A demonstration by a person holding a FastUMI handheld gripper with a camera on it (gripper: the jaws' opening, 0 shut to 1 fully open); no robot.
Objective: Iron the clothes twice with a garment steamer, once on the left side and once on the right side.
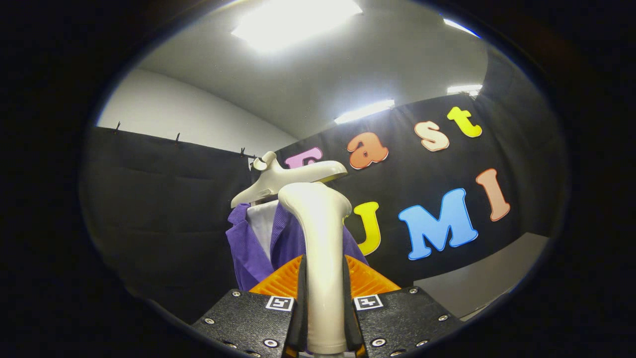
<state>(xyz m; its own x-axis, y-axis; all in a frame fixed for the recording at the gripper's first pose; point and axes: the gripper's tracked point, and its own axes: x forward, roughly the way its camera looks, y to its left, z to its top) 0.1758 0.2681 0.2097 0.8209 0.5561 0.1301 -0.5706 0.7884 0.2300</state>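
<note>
My gripper [324, 318] is shut on the cream-white garment steamer [322, 233], both fingers pressing its handle from the sides. The steamer's head rises just ahead of the fingers and tilts up. Beyond it hangs a purple garment [248, 248] with a white inner layer on a cream hanger [283, 176]. The steamer's handle covers the middle and right part of the garment. The steamer head stands in front of the garment's upper part; whether it touches the cloth cannot be told.
Black cloth walls [164, 199] close the booth behind and beside the garment. A strip of pale floor [487, 278] shows to the right beyond the fingers. Ceiling lights shine overhead.
</note>
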